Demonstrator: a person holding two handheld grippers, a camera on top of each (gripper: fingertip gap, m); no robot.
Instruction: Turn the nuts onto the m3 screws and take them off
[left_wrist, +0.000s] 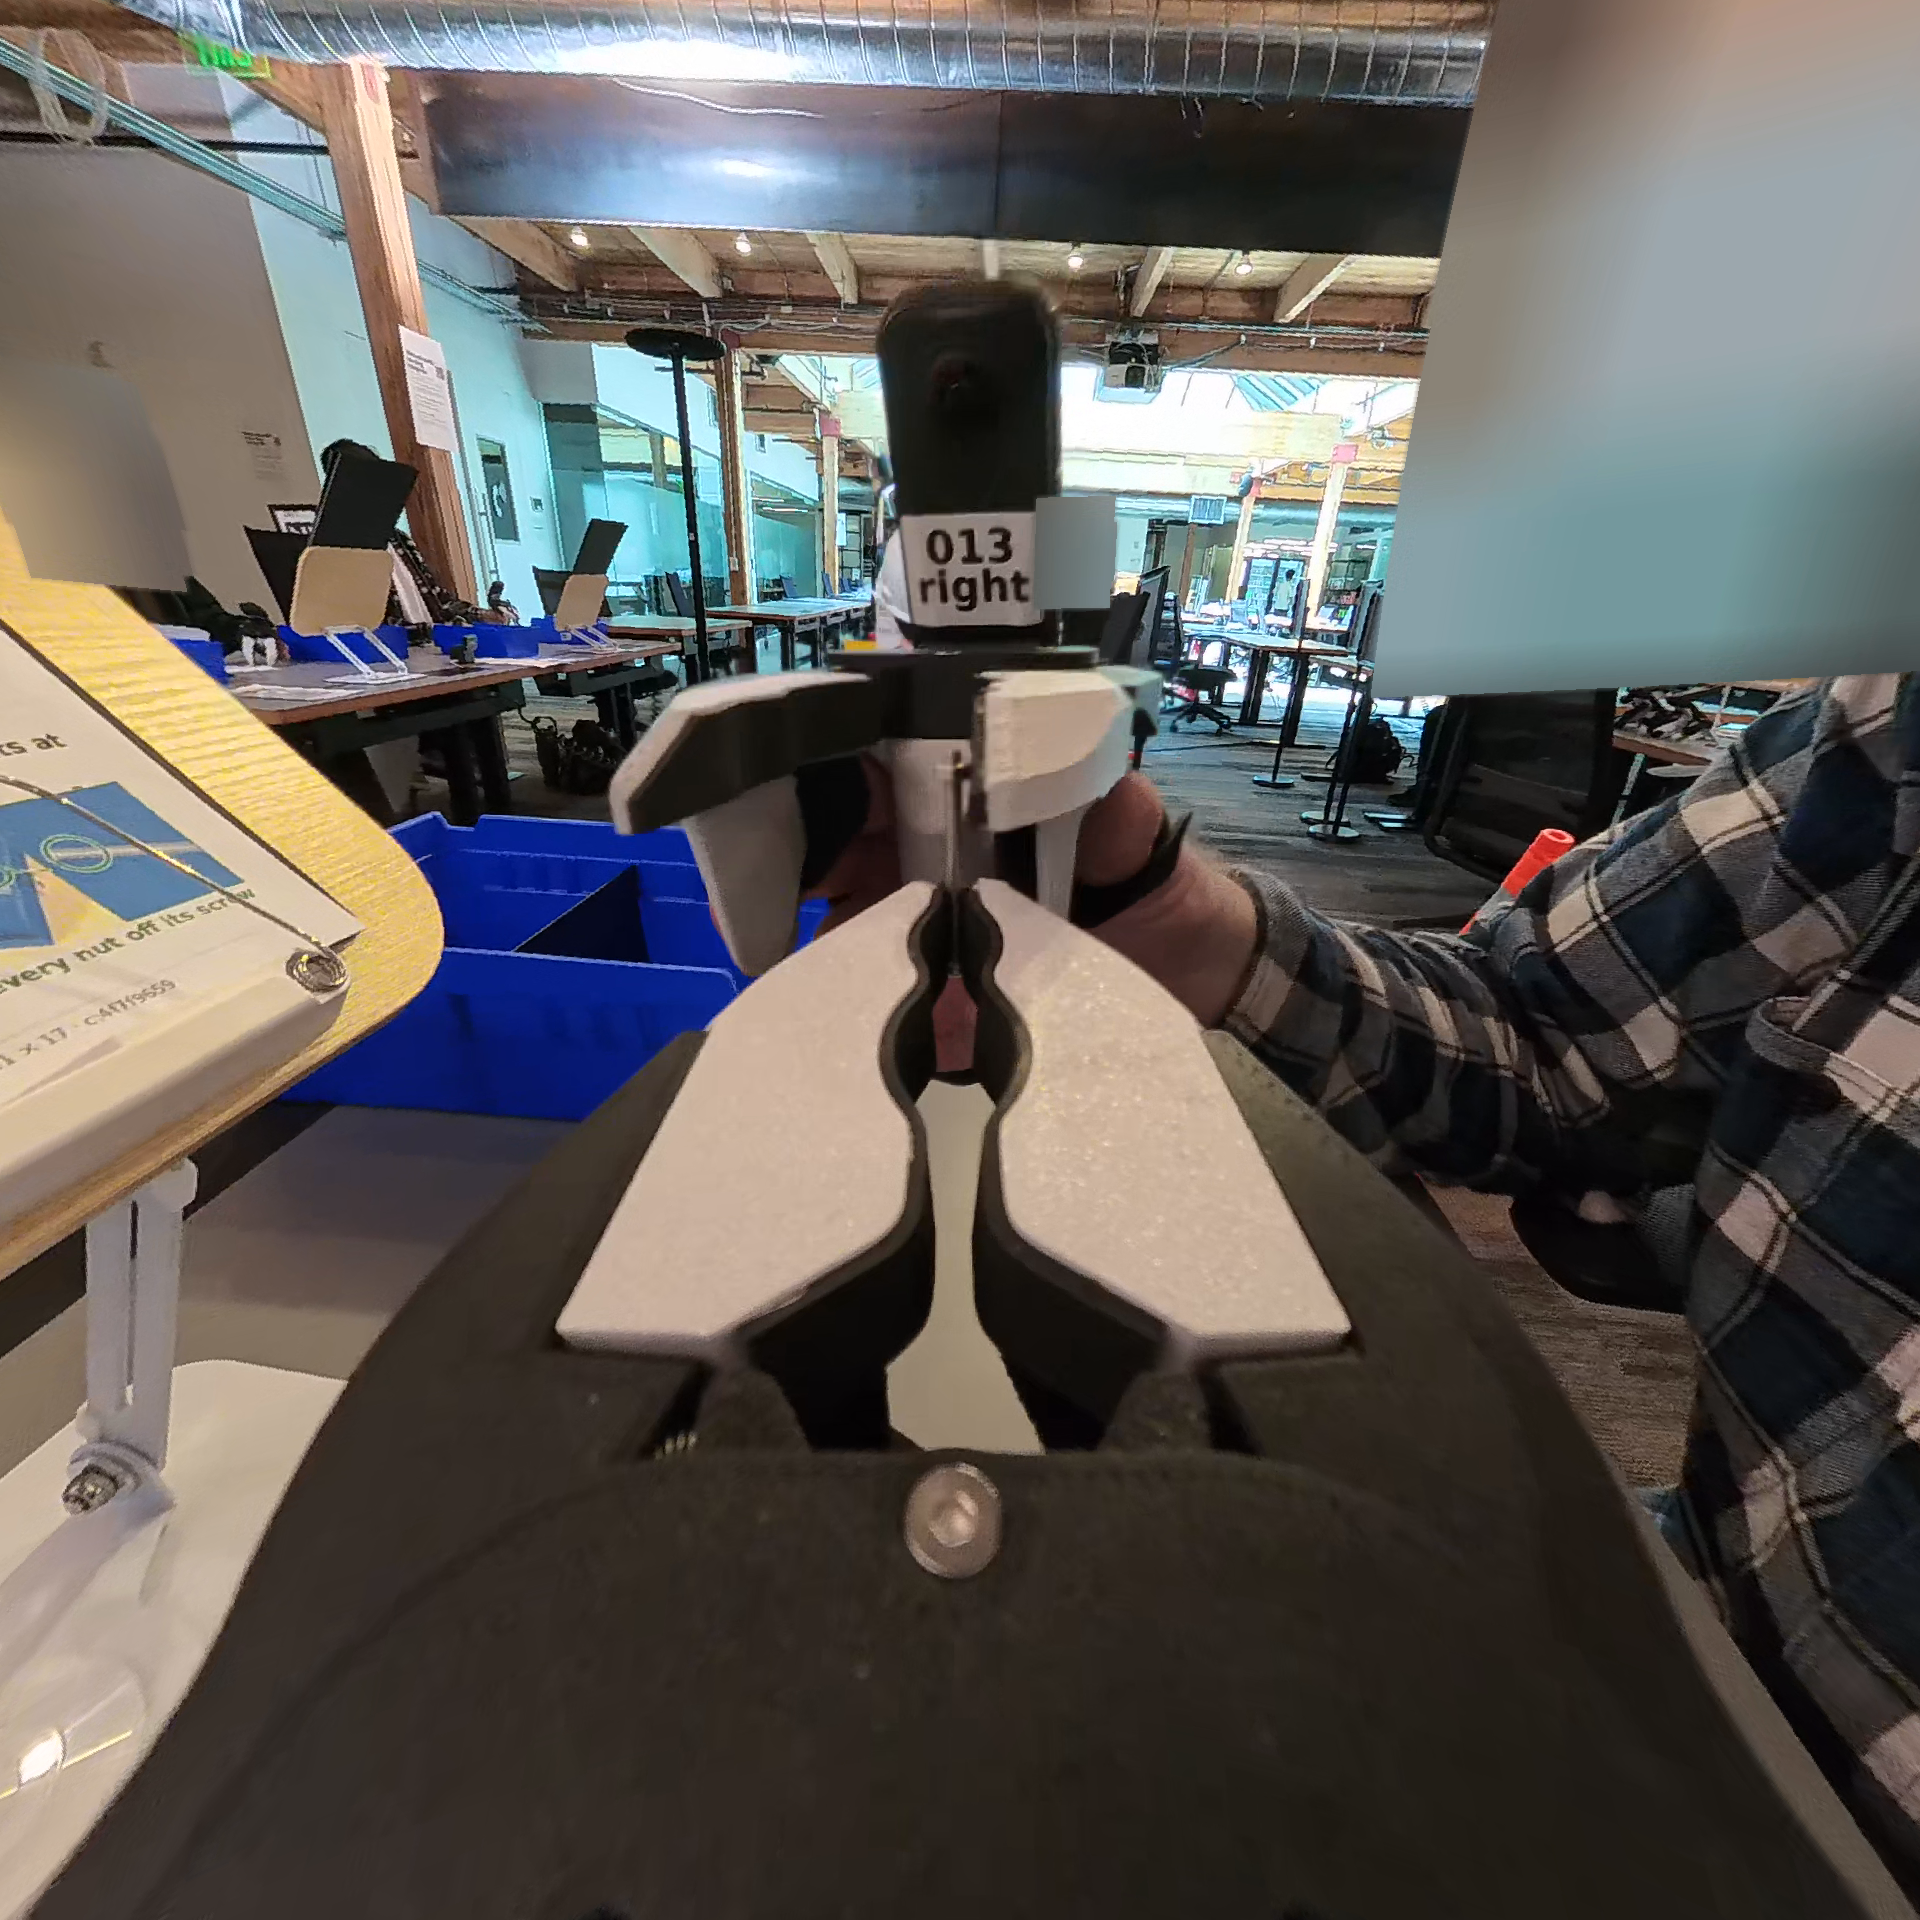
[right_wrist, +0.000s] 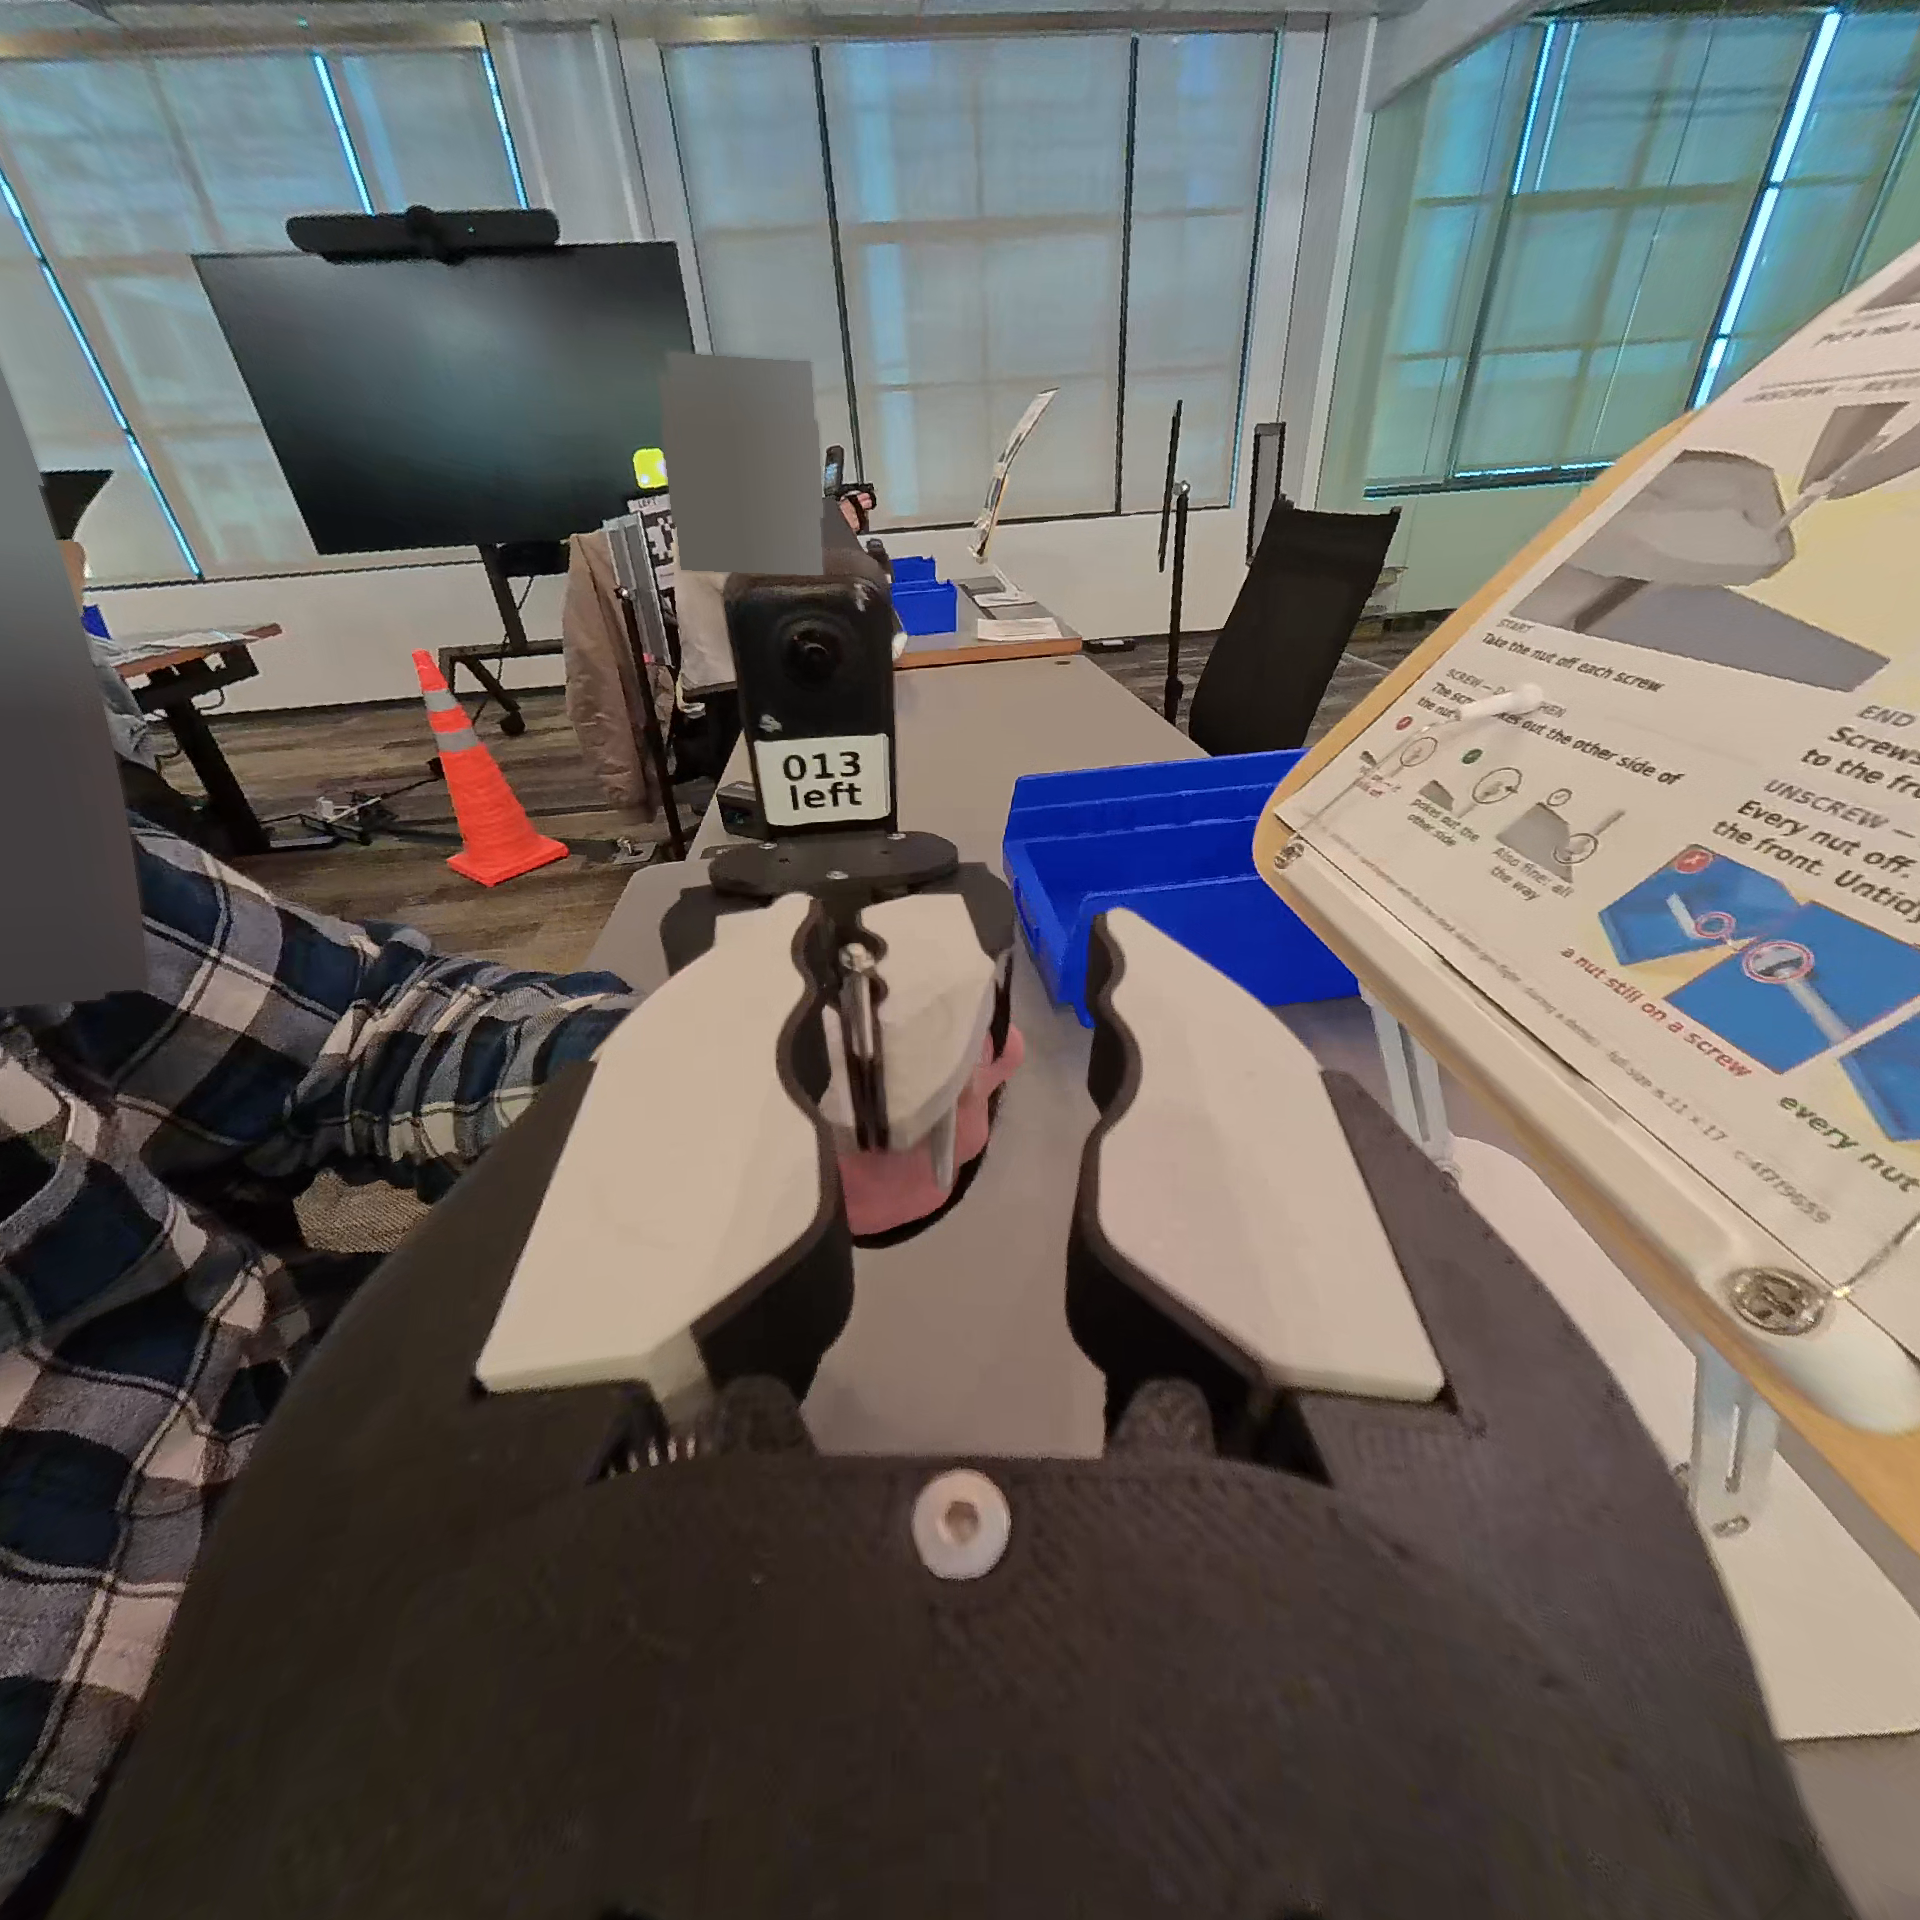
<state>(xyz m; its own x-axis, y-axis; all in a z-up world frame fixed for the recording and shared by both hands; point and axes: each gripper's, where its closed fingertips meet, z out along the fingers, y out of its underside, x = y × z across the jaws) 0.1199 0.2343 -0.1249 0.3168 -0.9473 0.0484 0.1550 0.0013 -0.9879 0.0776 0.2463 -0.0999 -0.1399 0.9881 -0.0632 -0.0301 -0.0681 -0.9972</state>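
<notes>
Around me is an open office: exposed wooden beams (left_wrist: 935, 272) and a silver duct (left_wrist: 831, 42) overhead, tall windows (right_wrist: 987, 260) letting in daylight, a dark screen on a stand (right_wrist: 447, 395), grey tables (right_wrist: 997, 717), an orange cone (right_wrist: 473, 769) on patterned carpet.

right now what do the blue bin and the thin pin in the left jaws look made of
Blue bin: likely moulded plastic; glossy, even colour, ribbed walls. Pin: probably steel or similar metal; silvery with a bright head, looks like a screw.

Open-plan office-lab: rows of desks (left_wrist: 436, 675), wall screen (right_wrist: 447, 395), blue parts bins (right_wrist: 1174, 873).
</notes>
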